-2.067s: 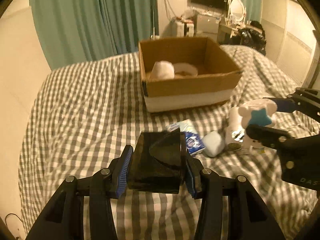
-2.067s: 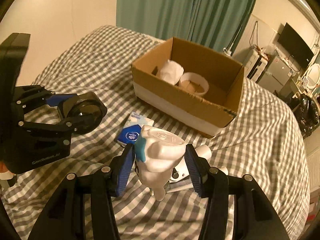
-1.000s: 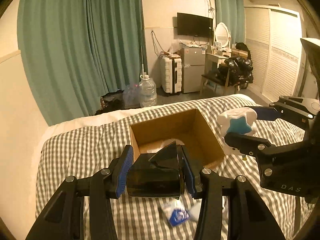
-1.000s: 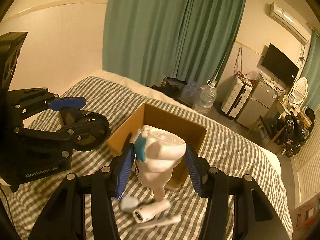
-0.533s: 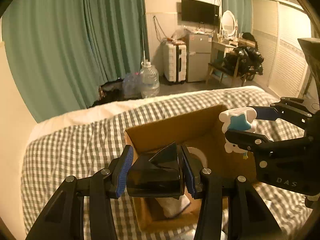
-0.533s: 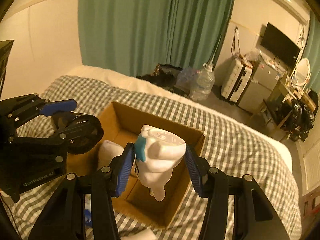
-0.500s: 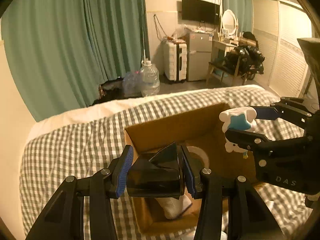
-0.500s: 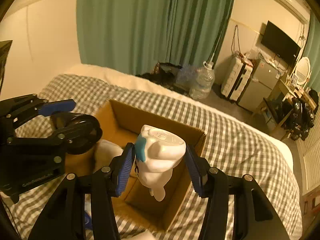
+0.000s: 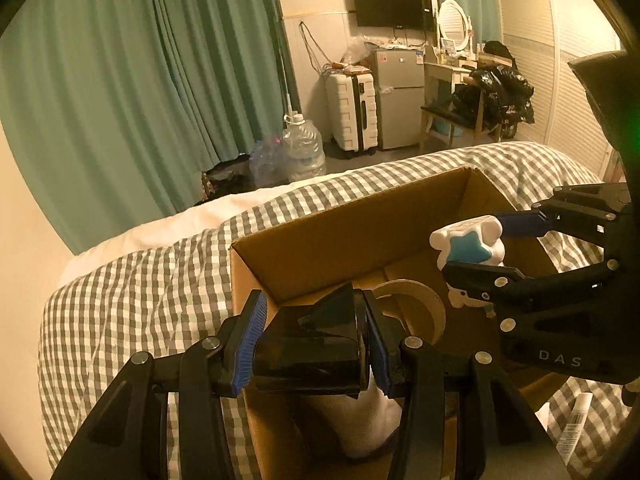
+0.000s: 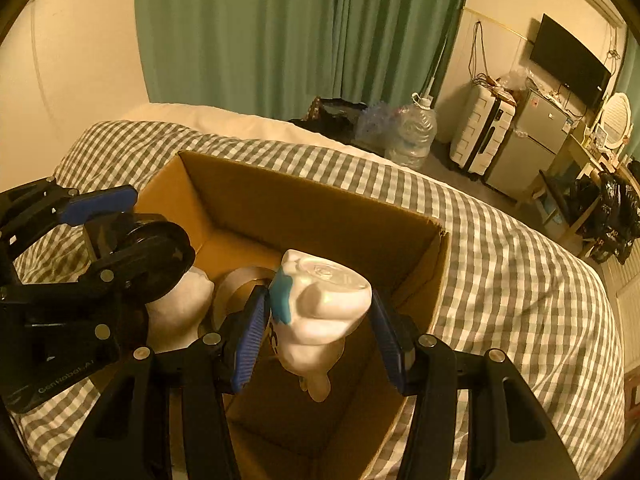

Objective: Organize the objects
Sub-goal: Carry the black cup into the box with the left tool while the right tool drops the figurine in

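Observation:
My left gripper (image 9: 312, 340) is shut on a black glossy box-shaped object (image 9: 308, 344) and holds it over the near left corner of the open cardboard box (image 9: 340, 232). My right gripper (image 10: 320, 332) is shut on a white figurine with a blue star (image 10: 320, 312), held above the box's (image 10: 320, 216) middle. The figurine (image 9: 468, 244) and the right gripper (image 9: 496, 248) also show in the left wrist view. The left gripper (image 10: 108, 240) with the black object (image 10: 156, 256) shows at left in the right wrist view. Inside the box lie a white soft lump (image 10: 180, 308) and a tape roll (image 9: 416, 300).
The box sits on a bed with a grey checked cover (image 10: 520, 264). A small white tube (image 9: 576, 424) lies on the cover right of the box. Green curtains (image 9: 140, 80), a water jug (image 10: 412, 132), a suitcase and a small fridge stand beyond the bed.
Both grippers have moved forward and down over the cardboard box, still holding their objects. The box now fills more of both views.

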Available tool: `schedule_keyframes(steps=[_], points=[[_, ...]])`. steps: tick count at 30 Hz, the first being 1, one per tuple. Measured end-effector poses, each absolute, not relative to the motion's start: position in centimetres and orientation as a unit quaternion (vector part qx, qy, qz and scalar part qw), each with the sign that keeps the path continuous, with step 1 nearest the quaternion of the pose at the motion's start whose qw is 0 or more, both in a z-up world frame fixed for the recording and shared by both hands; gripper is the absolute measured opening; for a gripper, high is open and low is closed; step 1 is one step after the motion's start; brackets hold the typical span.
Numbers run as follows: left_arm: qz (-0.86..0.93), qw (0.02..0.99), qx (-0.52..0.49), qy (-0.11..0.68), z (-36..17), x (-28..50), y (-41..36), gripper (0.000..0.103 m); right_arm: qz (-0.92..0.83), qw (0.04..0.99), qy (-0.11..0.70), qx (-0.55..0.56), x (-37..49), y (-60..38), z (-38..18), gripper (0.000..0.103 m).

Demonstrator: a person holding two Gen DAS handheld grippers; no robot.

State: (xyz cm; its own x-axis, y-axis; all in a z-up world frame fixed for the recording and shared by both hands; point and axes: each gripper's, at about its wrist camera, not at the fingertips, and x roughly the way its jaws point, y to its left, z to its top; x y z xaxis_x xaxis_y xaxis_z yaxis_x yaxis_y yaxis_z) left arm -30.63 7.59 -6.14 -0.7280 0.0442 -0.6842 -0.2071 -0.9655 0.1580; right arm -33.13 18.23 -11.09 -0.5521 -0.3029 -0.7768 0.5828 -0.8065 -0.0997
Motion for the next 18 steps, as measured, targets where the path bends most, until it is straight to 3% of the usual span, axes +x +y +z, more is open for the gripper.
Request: schedule_keyframes(steps=[10,12,14,15,18], points=[[0.924,0.061,-0.358,0.117,-4.4,-28.9,7.6,0.05,-0.878,0.251,0.137,0.384,-32.4,19.7,-9.0,0.051],[0.926,0.052,-0.351,0.126,-3.8,-28.3,7.6,0.061,-0.882,0.248,0.128,0.38,-32.0,20.2,-8.2,0.054],[0.93,0.045,-0.339,0.132,-3.0,-27.2,7.7,0.074,-0.884,0.251,0.119,0.376,-31.5,20.8,-7.1,0.067],[0.932,0.042,-0.334,0.133,-2.5,-26.7,7.7,0.078,-0.886,0.251,0.116,0.373,-31.2,21.0,-6.6,0.068],[0.937,0.041,-0.321,0.132,-1.0,-25.1,7.5,0.079,-0.892,0.246,0.116,0.362,-30.0,21.7,-4.8,0.068]])
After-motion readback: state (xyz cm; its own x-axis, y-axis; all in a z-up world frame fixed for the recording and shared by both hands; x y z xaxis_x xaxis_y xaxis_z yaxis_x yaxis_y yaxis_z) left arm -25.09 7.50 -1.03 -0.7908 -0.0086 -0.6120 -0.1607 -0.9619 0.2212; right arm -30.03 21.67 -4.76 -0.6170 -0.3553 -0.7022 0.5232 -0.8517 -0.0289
